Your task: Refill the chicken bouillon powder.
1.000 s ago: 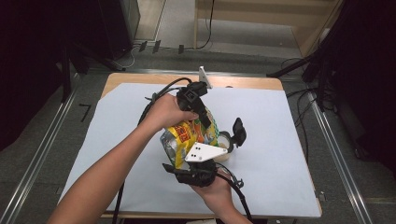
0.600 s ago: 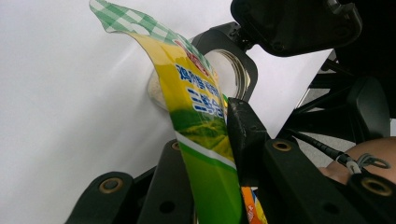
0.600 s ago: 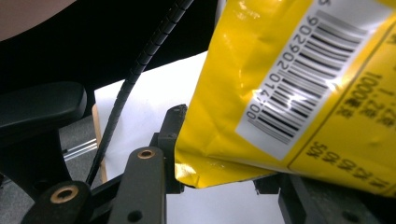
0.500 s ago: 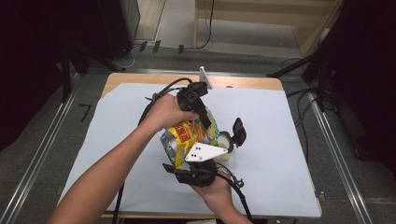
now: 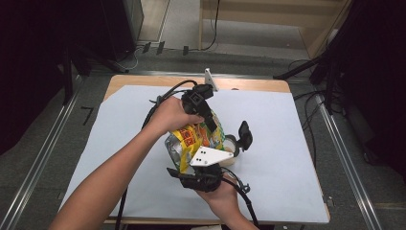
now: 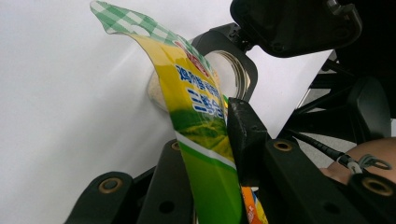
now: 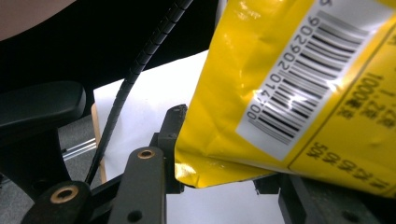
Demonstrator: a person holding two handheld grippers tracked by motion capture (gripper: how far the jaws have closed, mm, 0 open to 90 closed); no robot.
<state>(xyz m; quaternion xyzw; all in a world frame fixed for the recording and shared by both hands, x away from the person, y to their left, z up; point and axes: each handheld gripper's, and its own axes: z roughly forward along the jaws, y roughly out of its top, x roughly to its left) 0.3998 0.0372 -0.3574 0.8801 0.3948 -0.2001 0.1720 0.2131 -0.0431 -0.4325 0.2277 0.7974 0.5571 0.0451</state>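
High view first: you hold the yellow snack bag (image 5: 194, 139) off the counter (image 5: 287, 143), near its middle, one claw at each end. Your left claw (image 5: 207, 120) pinches the bag's far edge, and your right claw (image 5: 201, 167) takes the near end just under the grey three-cornered plate (image 5: 209, 156). Just right of the bag stands a small clear jar (image 5: 233, 143) with pale contents. Judging by the tilt, you are keeping the bag slanted toward that jar so the contents can run into it.

Left gripper view: the left claw's two black jaws are closed narrow on the bag (image 6: 205, 140), one on each face of the green and yellow film. Above the grip, the checked top of the bag curls free. Behind the bag the jar (image 6: 224, 74) shows its mouth, with pale grains heaped beside it on the white sheet (image 6: 70, 93). That grip looks meant to steer the spout end.

Right gripper view: the right claw (image 7: 224, 177) sits at the bag's barcode end (image 7: 299, 93). The folded bottom corner lies between its jaws and against the left one. Whether both pads press, you cannot tell here. This end seems held up to keep the bag raised.
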